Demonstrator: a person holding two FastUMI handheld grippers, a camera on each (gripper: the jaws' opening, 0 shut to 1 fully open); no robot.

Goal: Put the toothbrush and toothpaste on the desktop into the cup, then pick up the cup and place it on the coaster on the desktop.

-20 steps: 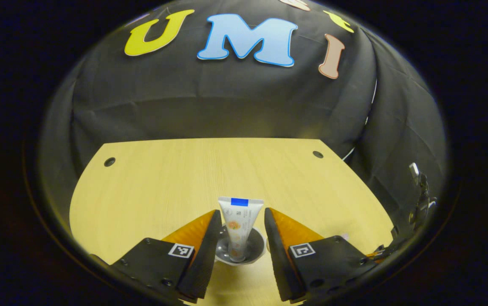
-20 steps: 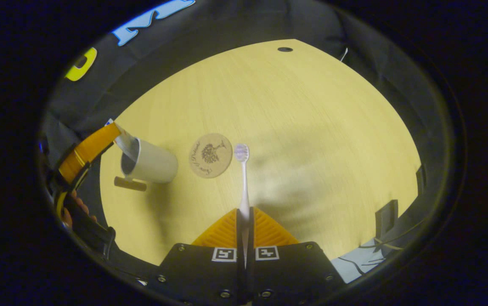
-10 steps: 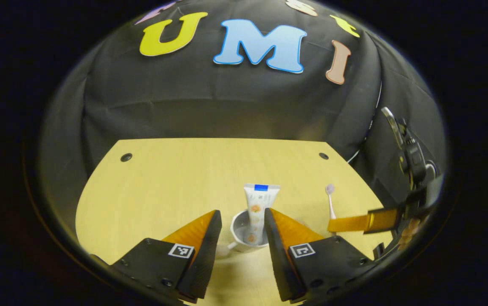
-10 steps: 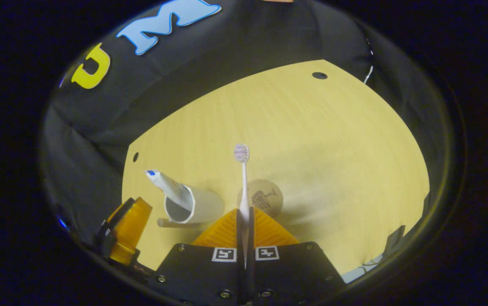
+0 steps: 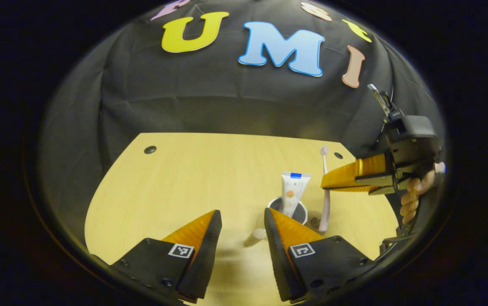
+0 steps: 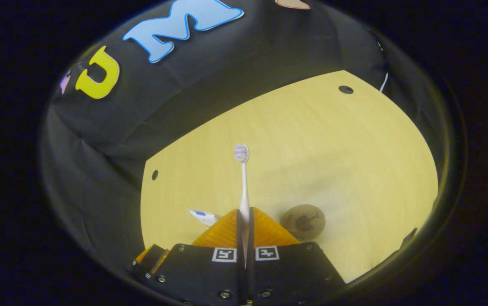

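Lying under everything: a pale wooden desktop (image 5: pixel 176 187) with a rounded near edge and dark round holes (image 5: pixel 150 149) by its far corners, backing onto the black cloth wall (image 5: pixel 210 102). Standing on it, a cup (image 5: pixel 293 209) holding an upright toothpaste (image 5: pixel 293 191) tube. Resting flat on it, a round coaster (image 6: pixel 303 222) bearing a dark print.

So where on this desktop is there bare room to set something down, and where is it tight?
Bare desktop runs from the far-left grommet hole towards the cup; in the right gripper view the stretch beyond the coaster up to the far hole is bare too. Tight spot: the cup with the toothpaste, where the right gripper holds the toothbrush alongside.
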